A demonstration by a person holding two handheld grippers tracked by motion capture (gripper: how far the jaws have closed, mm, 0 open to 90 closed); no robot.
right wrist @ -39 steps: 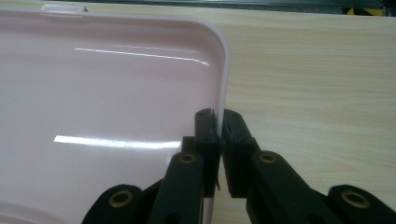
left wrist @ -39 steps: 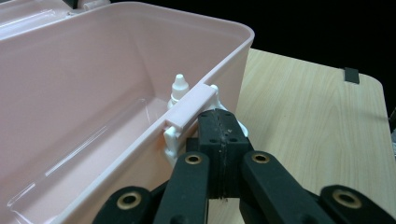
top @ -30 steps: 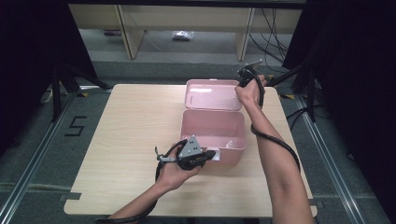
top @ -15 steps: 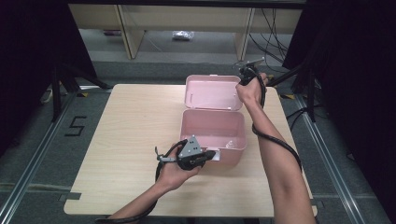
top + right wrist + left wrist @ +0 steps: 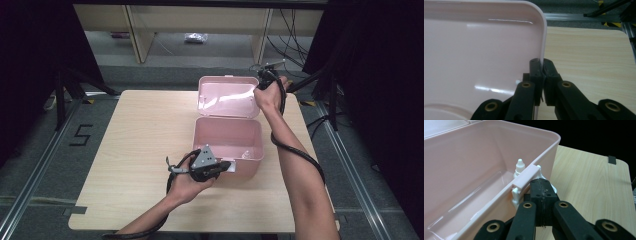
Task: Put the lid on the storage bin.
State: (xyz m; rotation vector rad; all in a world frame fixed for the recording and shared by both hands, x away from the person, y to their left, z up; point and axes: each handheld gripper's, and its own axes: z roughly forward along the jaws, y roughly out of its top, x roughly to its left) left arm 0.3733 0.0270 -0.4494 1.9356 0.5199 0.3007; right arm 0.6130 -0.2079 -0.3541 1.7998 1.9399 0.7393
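High cam overhead; claw cams close, sharing box (image 5: 227, 137).

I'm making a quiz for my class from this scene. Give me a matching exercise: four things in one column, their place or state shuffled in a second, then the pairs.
Things:
1. lid
2. left gripper
3. right gripper
4. bottle

Place or state:
A. inside the box, by its front wall
B. raised open behind the box
C. shut on the lid's edge
D. shut at the white latch on the box front

Pairs: 1-B, 2-D, 3-C, 4-A
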